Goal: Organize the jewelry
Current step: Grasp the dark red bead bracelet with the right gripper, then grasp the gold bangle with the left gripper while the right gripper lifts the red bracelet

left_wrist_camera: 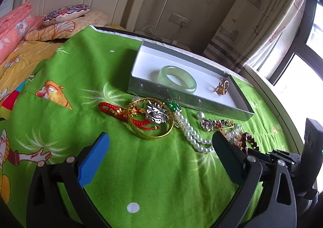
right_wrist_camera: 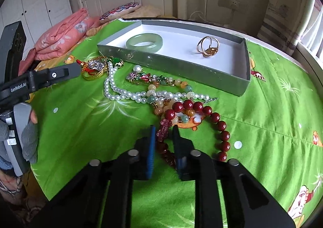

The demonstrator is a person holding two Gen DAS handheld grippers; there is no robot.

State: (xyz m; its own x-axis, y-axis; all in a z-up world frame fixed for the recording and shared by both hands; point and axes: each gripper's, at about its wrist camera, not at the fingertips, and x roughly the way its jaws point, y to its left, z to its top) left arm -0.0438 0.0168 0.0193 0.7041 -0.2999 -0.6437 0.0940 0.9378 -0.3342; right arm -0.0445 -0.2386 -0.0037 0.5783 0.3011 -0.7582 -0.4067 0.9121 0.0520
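A grey box (left_wrist_camera: 182,100) (right_wrist_camera: 173,64) with a white floor holds a pale green bangle (left_wrist_camera: 177,78) (right_wrist_camera: 144,42) and a gold ring (left_wrist_camera: 222,86) (right_wrist_camera: 208,47). In front of it lie a gold bangle (left_wrist_camera: 153,118) with a red cord and silver pendant, a pearl necklace (left_wrist_camera: 191,131) (right_wrist_camera: 129,92), a brooch (right_wrist_camera: 149,78) and a dark red bead bracelet (right_wrist_camera: 201,106). My left gripper (left_wrist_camera: 159,143) is open above the cloth, short of the gold bangle. My right gripper (right_wrist_camera: 164,131) is shut on the red bead bracelet's carved beads.
Everything lies on a green cartoon-print cloth (left_wrist_camera: 141,167) over a round table. A bed with folded pink bedding (right_wrist_camera: 60,34) and pillows stands behind. A curtain and window (left_wrist_camera: 292,56) are at the right. The left gripper's body (right_wrist_camera: 40,80) shows in the right wrist view.
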